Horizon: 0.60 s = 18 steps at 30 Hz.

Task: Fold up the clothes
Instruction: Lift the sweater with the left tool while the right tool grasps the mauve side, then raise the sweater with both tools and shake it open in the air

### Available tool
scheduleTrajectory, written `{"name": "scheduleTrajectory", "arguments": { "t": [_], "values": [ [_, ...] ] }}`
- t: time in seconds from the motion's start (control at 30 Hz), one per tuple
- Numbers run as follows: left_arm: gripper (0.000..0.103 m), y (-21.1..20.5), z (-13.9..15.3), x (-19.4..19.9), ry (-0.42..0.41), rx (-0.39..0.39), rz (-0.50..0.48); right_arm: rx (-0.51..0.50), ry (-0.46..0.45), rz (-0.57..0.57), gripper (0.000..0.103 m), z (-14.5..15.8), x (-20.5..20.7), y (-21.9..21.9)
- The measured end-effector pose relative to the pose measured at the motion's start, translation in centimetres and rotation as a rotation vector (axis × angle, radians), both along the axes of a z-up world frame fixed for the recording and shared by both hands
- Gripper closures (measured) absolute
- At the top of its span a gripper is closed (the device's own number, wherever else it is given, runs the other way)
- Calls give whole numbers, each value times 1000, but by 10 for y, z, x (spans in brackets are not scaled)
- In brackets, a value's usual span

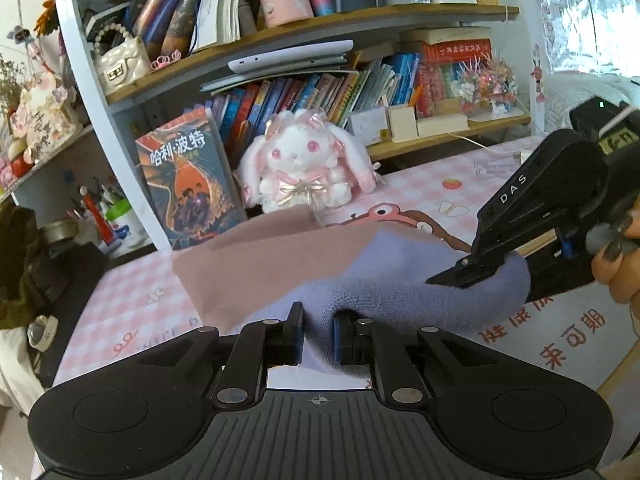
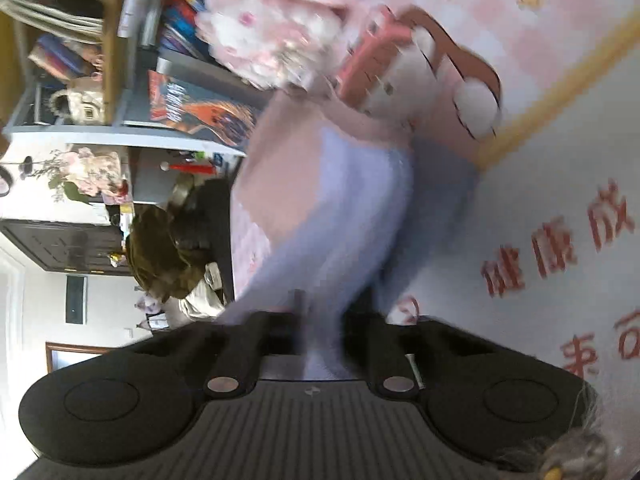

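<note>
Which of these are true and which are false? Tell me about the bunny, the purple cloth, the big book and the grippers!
1. The plush bunny is white and pink. True.
2. The left gripper is shut on the purple cloth. True.
3. The right gripper holds the bunny. False: it is shut on the purple cloth too.
4. The big book lies flat on the table. False: it stands leaning by the shelf.
5. A brown cloth lies behind the purple one. True.
</note>
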<state>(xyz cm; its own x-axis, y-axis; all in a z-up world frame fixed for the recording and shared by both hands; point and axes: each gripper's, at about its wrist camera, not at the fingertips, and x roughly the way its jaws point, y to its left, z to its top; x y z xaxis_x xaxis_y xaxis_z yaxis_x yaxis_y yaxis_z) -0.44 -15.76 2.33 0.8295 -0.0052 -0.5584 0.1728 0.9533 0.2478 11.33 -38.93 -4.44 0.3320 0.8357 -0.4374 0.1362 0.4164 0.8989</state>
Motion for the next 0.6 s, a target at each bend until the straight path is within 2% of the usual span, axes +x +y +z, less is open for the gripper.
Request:
{"name": "scheduleTrajectory", "arguments": {
  "t": [0.07,0.2,0.33,0.4,0.47,0.53,0.6],
  "values": [
    [91,2,12,-1,-7,-66,-16,59,-85,-34,99,21,-1,-13],
    [91,7,66,-8,-141,-301,-176,182,-274,-104,99,71,-4,-41],
    [91,16,132,-22,-357,-581,-478,340,-598,-183,99,168,-11,-73],
    [91,20,156,-31,-444,-671,-605,403,-771,-190,99,221,-17,-79],
    [91,29,172,-37,-505,-768,-706,418,-907,-154,99,265,-25,-69],
    [91,43,176,-37,-519,-853,-730,410,-1019,-107,99,304,-32,-54],
    [91,59,165,-28,-485,-873,-664,340,-1056,-56,99,320,-34,-27]
  ]
}}
